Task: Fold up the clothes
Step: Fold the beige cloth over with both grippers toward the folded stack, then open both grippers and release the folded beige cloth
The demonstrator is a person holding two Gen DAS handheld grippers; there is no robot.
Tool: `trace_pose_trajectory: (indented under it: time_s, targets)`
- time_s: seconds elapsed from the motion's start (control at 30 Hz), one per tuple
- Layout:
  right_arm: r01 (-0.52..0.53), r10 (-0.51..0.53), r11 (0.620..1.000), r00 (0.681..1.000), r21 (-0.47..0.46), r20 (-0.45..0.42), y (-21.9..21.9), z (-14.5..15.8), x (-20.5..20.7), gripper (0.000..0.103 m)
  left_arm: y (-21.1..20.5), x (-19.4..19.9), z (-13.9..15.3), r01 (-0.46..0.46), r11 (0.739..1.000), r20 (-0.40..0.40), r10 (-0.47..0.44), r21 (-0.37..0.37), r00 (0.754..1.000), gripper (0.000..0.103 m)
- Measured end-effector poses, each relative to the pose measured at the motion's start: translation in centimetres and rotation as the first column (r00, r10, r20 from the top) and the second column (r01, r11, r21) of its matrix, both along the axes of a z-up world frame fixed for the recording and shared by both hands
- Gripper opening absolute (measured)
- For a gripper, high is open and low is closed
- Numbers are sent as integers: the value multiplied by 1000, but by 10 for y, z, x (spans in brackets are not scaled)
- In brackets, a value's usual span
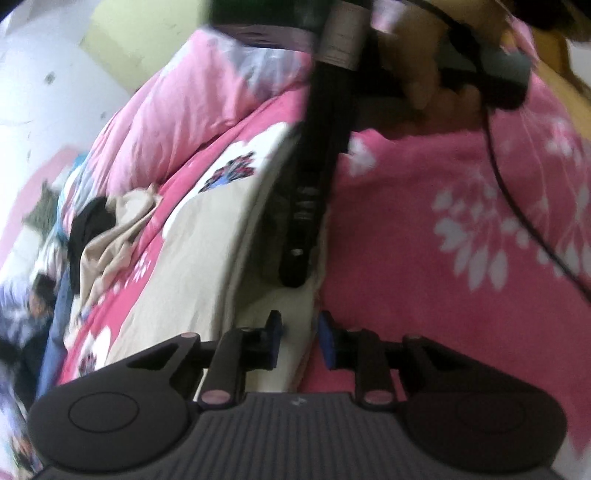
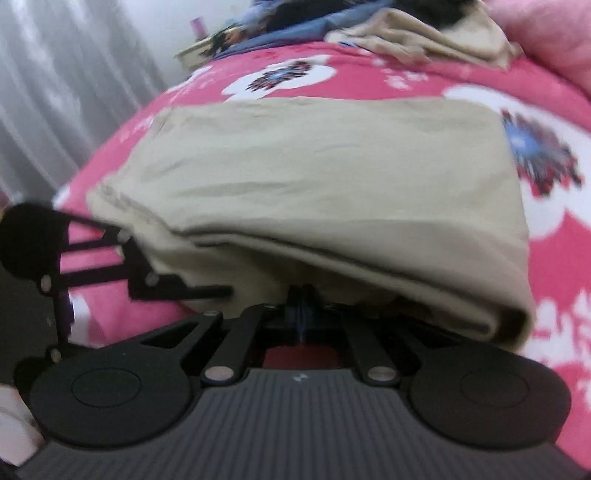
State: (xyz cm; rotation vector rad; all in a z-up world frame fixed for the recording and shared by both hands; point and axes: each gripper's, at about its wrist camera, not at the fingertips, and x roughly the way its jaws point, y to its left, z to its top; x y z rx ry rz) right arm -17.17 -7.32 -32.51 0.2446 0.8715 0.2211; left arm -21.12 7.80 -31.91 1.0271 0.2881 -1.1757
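A beige garment lies folded into a wide rectangle on the pink flowered bedsheet. My left gripper hovers over its near edge, blue pads apart, the cloth under the gap and not pinched. My right gripper is shut on the garment's near edge, which arches up over the tips. In the left wrist view it appears as a long black tool held by a hand, tip on the cloth's edge. The left gripper shows at the garment's left corner.
A loose heap of beige and black clothes lies farther along the bed. A pink quilt is bunched beside it. A black cable trails over the sheet. Grey curtains hang past the bed's edge.
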Motion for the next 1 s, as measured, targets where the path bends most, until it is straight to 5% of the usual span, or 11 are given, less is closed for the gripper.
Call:
trace_pose_trajectory:
  time_s: [0.23,0.37,0.47,0.7,0.8,0.9,1.0]
  targets:
    - [87,-88,996,996,-14,-22,-14,5,-4,0,-6,26,-4,-212,977,-177,212,20,961,24]
    - [167,-167,986,984,-10,-66,-24,4,-13,0,-5,27,-11,-243,970,-179,240,7,954,24]
    - [187,-192,980,977,-62,-90,-21,12,-16,0,-3,36,-7,-298,955,-243,292,12,925,24]
    - [-18,15,998,999,-63,-49,10,33,-10,4,-5,33,-6,-398,917,-257,388,14,885,25]
    - [-22,14,996,996,-91,-89,4,7,11,2,3,35,7,-470,883,-263,456,11,850,25]
    - [44,-39,998,992,37,-118,-21,-3,19,0,14,48,0,-546,837,-299,530,36,793,26]
    - [29,-23,998,991,47,-128,-25,-1,20,0,22,59,-7,-611,790,-335,591,55,734,27]
